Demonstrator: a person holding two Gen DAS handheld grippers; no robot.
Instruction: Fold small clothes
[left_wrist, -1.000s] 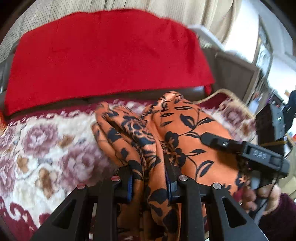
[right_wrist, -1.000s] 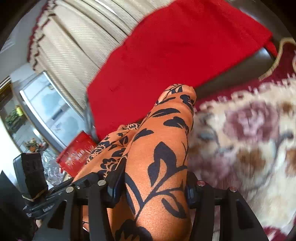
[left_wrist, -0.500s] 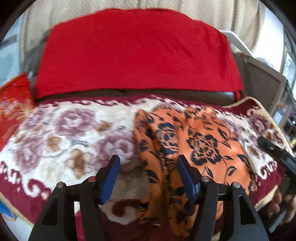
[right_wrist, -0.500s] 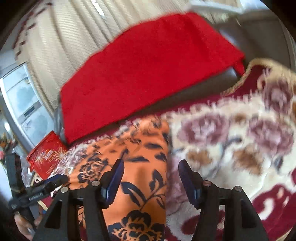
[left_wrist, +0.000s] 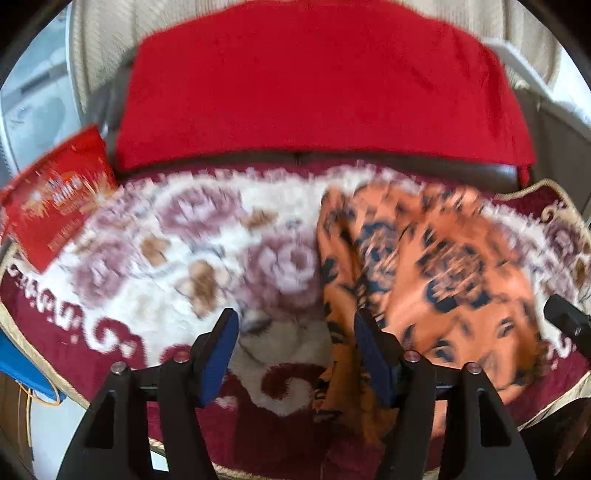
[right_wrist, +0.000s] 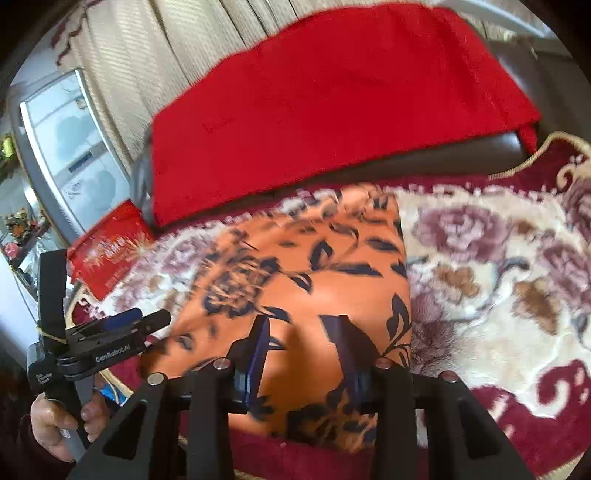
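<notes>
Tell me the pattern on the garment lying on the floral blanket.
Orange garment with dark navy-black flowers and leaves; clearest in the right wrist view.

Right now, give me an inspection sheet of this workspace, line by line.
Surface: floral blanket over a sofa seat.
Job's things: orange floral garment lying on the blanket, partly folded.
Clutter: red packet at the blanket's left end.
Grippers: left gripper open, jaws just widened, garment edge between them unpinched; right gripper over the garment, jaws just narrowed, not pinching.
Cables: thin yellow cord, bottom left.
Surroundings: red cloth on backrest; curtain behind.
</notes>
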